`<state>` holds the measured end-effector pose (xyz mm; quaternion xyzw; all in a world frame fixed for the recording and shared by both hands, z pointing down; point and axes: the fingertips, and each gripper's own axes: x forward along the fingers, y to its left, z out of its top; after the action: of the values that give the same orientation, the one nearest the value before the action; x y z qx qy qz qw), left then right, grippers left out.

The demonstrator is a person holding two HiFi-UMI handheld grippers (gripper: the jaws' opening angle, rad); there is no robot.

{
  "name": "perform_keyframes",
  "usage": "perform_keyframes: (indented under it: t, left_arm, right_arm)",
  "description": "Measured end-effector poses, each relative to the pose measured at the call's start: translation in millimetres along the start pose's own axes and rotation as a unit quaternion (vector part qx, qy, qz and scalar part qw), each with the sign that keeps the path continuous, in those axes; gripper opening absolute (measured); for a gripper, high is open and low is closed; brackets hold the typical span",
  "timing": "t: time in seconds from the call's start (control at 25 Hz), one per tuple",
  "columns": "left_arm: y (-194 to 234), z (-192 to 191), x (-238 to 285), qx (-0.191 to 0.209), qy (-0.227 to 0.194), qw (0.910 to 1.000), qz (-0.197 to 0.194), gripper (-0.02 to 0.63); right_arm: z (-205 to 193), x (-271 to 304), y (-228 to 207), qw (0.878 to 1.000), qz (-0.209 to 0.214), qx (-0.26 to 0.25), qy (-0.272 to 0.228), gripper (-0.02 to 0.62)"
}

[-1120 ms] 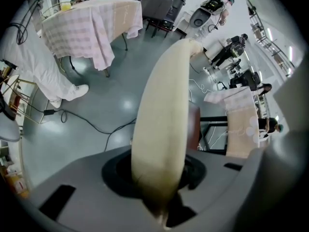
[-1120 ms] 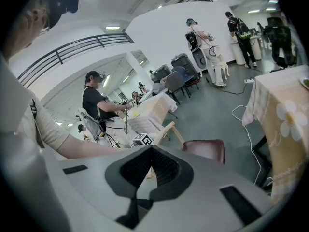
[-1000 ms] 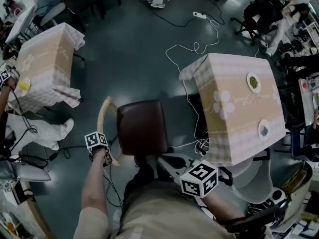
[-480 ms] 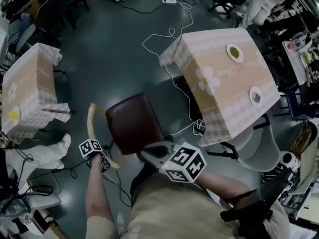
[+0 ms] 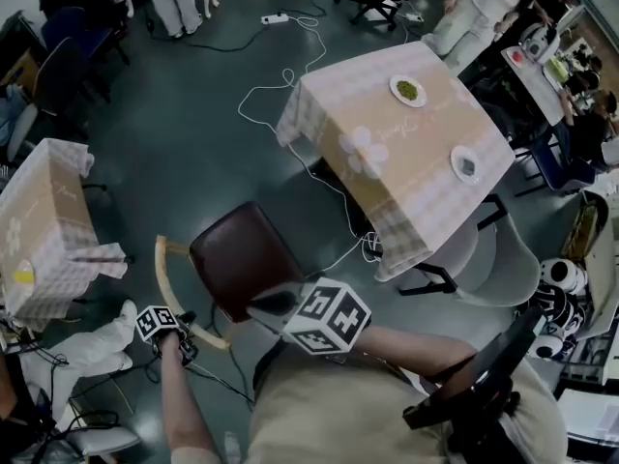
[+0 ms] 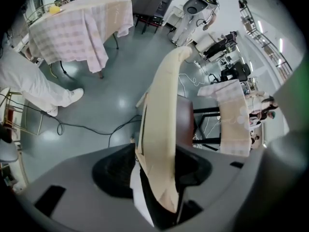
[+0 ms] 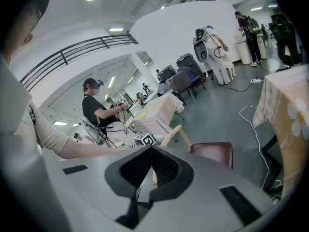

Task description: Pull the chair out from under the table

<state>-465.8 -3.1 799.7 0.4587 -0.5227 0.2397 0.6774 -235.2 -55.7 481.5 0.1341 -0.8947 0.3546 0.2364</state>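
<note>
**Spotter one:** Grey floor [image 5: 193, 143] all round you, so start at your left claw [image 6: 159, 178]. Its jaws have just been opening and stand released, with the pale backrest [image 6: 164, 110] of the chair [image 5: 242, 269] lying between them, unpinched.

**Spotter two:** Your right claw [image 7: 150, 151] is clenched on nothing, held near the seat [image 7: 212, 153]. The chair stands clear of the surface [image 5: 426, 133] (pulled out already, I'd say).

**Spotter one:** Back off along the rail, then; swing sideways and a jaw could hook it and tip or drag the chair.

**Spotter two:** Mind the white cable [image 5: 244, 92] on the floor beside the surface, too; a leg could snag it. Two plates [image 5: 407, 90] sit on its cloth, and a second covered surface [image 5: 44, 230] stands well apart at your left.
</note>
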Motion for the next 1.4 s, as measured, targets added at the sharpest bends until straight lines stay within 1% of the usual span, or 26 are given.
perform_keyframes:
  t: [0.2,0.28,0.32,0.4,0.44,0.48,0.52,0.56,0.64,0.68,0.72,0.76,0.84,0.88,0.92,0.96,1.04,1.08,1.12,1.24,1.4]
  left_arm:
    - [-5.1,0.7,3.6,-0.003,-0.013,0.9999,0.005,0.221]
    - [-5.2,2.0,1.2,-0.001,-0.025,0.9996,0.008,0.221]
    - [-4.1,4.6,-3.0,-0.004,-0.040,0.9991,0.007,0.221]
    - [-2.7,12.6,-20.1,-0.016,-0.092,0.9956,0.006,0.216]
    - [-4.3,17.0,-33.1,-0.016,-0.126,0.9919,0.007,0.197]
    - [-8.7,21.2,-48.1,-0.006,-0.160,0.9870,0.012,0.141]
    - [-16.5,25.2,-63.9,0.013,-0.192,0.9811,0.017,0.061]
    - [-28.3,28.5,-79.1,0.040,-0.219,0.9748,0.019,0.006]
    - [-63.0,30.3,-104.7,0.102,-0.255,0.9616,0.000,0.006]
    - [-84.8,28.5,-115.9,0.135,-0.269,0.9534,-0.018,0.006]
    - [-109.2,24.8,-127.2,0.172,-0.282,0.9430,-0.039,0.006]
    - [-135.5,19.5,-139.2,0.212,-0.295,0.9298,-0.062,0.006]
    - [-187.0,6.4,-164.6,0.285,-0.321,0.8971,-0.105,0.006]
    - [-208.5,0.5,-177.2,0.311,-0.335,0.8810,-0.122,0.006]
    - [-226.8,-3.9,-188.9,0.329,-0.348,0.8670,-0.138,0.006]
    - [-242.8,-7.0,-199.2,0.341,-0.360,0.8550,-0.152,0.006]
    - [-269.7,-11.5,-213.7,0.361,-0.375,0.8359,-0.174,0.006]
    - [-279.5,-14.2,-217.7,0.370,-0.380,0.8293,-0.176,0.006]
    - [-286.2,-17.9,-220.2,0.377,-0.383,0.8252,-0.174,0.006]
    - [-294.6,-33.5,-224.9,0.380,-0.388,0.8229,-0.168,0.006]
    - [-321.6,-46.3,-224.6,0.391,-0.385,0.8175,-0.175,0.006]
  right_arm:
    - [-3.2,-1.3,1.9,1.000,-0.002,-0.001,0.001,0.009]
    - [-3.1,-1.8,1.8,1.000,-0.006,0.001,-0.003,0.009]
    - [-1.9,-1.5,1.7,1.000,-0.007,0.001,-0.005,0.009]
    - [1.5,-2.2,1.9,1.000,-0.008,-0.001,-0.011,0.009]
    - [3.1,-3.5,2.6,1.000,-0.008,-0.002,-0.015,0.009]
    - [4.7,-4.9,3.5,1.000,-0.007,-0.003,-0.019,0.009]
    - [6.4,-6.2,4.6,1.000,-0.005,-0.004,-0.024,0.009]
    - [7.7,-7.1,5.8,1.000,-0.004,-0.006,-0.028,0.009]
    - [8.1,-8.6,8.6,0.999,-0.001,-0.011,-0.033,0.009]
    - [7.3,-9.3,10.3,0.999,0.001,-0.015,-0.036,0.009]
    - [6.6,-10.2,12.3,0.999,0.002,-0.019,-0.039,0.009]
    - [6.3,-11.3,14.3,0.999,0.003,-0.023,-0.044,0.009]
    - [6.3,-15.1,18.1,0.998,0.006,-0.031,-0.057,0.009]
    - [6.5,-18.1,19.6,0.997,0.007,-0.035,-0.064,0.009]
    - [7.2,-21.7,20.8,0.997,0.007,-0.037,-0.071,0.009]
    - [8.4,-25.9,21.4,0.996,0.005,-0.038,-0.079,0.009]
    - [10.9,-35.5,19.9,0.995,-0.001,-0.038,-0.096,0.009]
    - [11.0,-40.4,18.3,0.994,-0.002,-0.037,-0.103,0.009]
    - [9.7,-44.8,16.7,0.994,-0.001,-0.036,-0.107,0.009]
    - [4.6,-56.2,15.2,0.992,0.011,-0.038,-0.118,0.009]
    - [6.7,-86.7,3.4,0.989,0.006,-0.036,-0.143,0.009]
